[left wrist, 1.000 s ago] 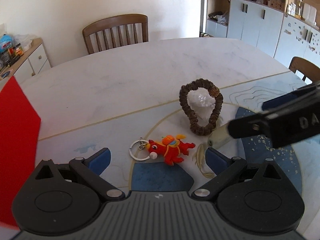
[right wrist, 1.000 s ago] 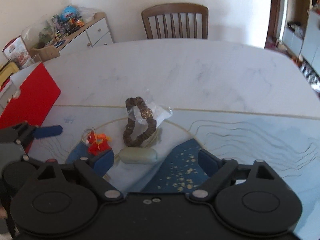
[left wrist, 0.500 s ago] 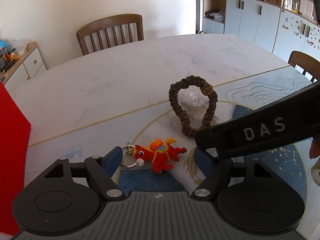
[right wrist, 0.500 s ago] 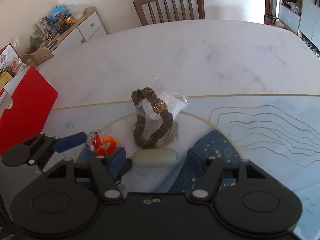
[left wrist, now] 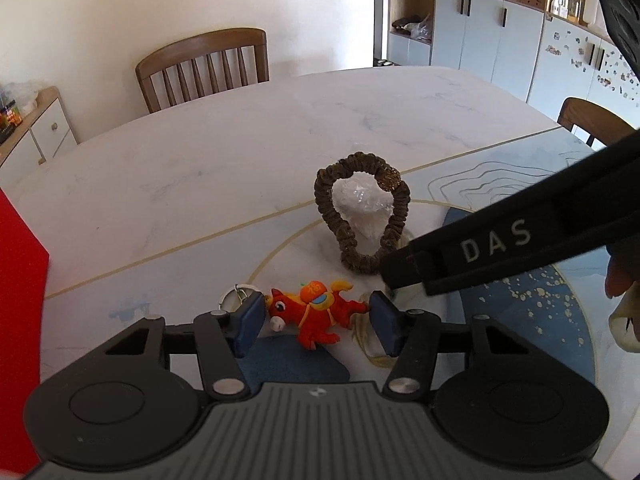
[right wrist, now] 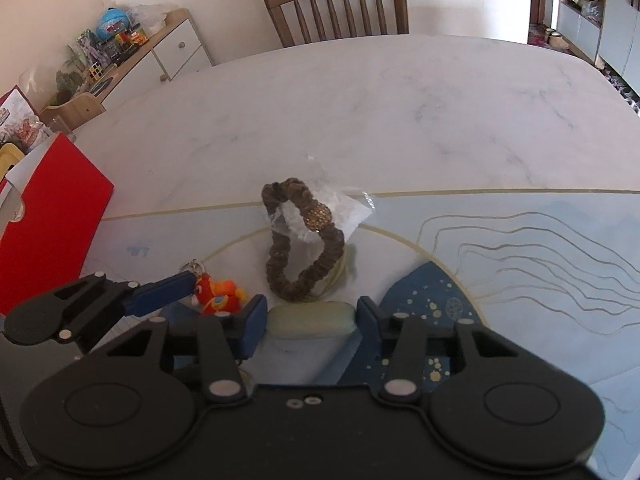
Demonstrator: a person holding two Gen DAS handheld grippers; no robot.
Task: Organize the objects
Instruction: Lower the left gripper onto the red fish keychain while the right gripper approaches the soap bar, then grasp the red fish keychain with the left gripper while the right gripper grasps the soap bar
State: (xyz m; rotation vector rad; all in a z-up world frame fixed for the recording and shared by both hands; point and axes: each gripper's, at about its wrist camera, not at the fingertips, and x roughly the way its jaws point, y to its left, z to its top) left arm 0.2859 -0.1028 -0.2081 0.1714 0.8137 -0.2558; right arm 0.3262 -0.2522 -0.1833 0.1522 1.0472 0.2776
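A red and orange toy horse keychain (left wrist: 316, 314) lies on the table between the fingers of my left gripper (left wrist: 316, 320), whose blue pads stand at its head and tail. In the right wrist view the horse (right wrist: 220, 292) lies at lower left. A pale green oblong bar (right wrist: 311, 317) lies between the pads of my right gripper (right wrist: 310, 322), which touch both its ends. A brown scrunchie (left wrist: 362, 224) with a gold bead rests on a clear plastic bag (left wrist: 362, 206) just beyond both grippers; it also shows in the right wrist view (right wrist: 304, 248).
A red box (right wrist: 44, 236) stands at the table's left edge. The marble table (left wrist: 240, 152) carries a blue patterned mat (right wrist: 520, 260). A wooden chair (left wrist: 204, 68) stands at the far side, another chair (left wrist: 592, 120) at right. A low cabinet (right wrist: 132, 52) with clutter stands at left.
Both grippers moved forward and down and narrowed: the left around the toy horse, the right around the pale green bar. The objects have not moved.
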